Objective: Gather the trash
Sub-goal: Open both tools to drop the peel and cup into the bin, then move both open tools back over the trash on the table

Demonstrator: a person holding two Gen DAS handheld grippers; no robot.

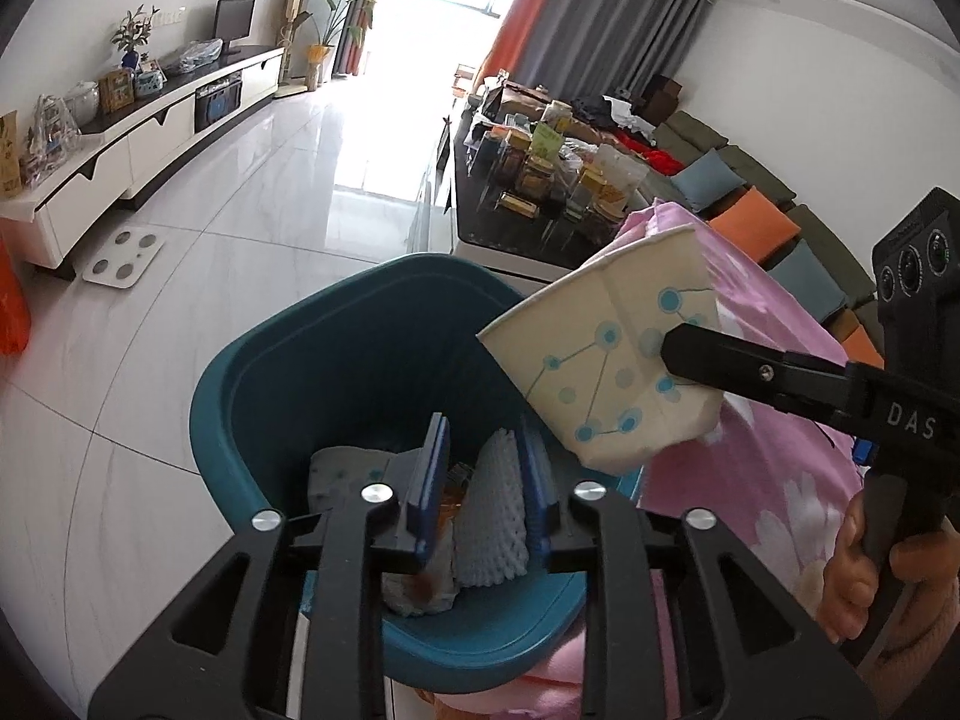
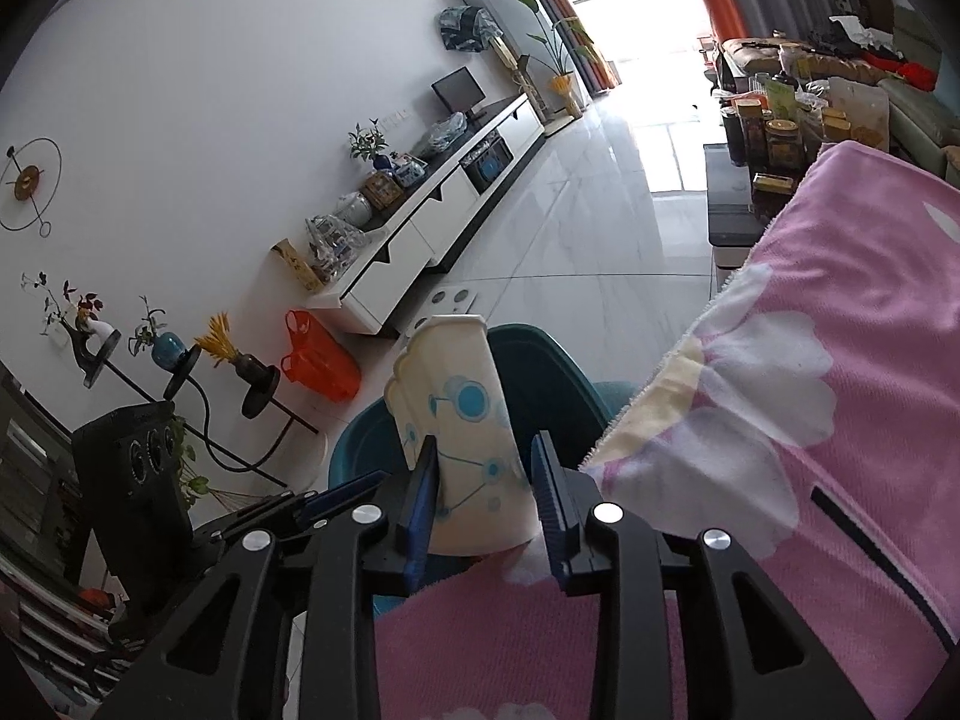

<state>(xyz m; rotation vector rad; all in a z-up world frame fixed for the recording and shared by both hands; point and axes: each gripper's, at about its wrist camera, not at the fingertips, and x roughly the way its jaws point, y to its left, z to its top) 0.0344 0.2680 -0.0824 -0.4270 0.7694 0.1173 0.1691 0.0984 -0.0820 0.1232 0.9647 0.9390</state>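
Pink floral bedding (image 1: 774, 432) borders a teal bin (image 1: 360, 324) on the tiled floor. Right tool (image 2: 487, 483) grips a crushed paper cup (image 1: 606, 360) at the bin's near rim, long axis slanting binward. Left tool (image 1: 480, 480) stands parted above foam netting (image 1: 492, 516) inside the bin.

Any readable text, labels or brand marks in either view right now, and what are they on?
"DAS": white letters on the black body of the right gripper, seen from the left wrist view.
Jars and packets on the dark table: labels too small to read.
Paper cup: only a blue dot-and-line pattern, no words.
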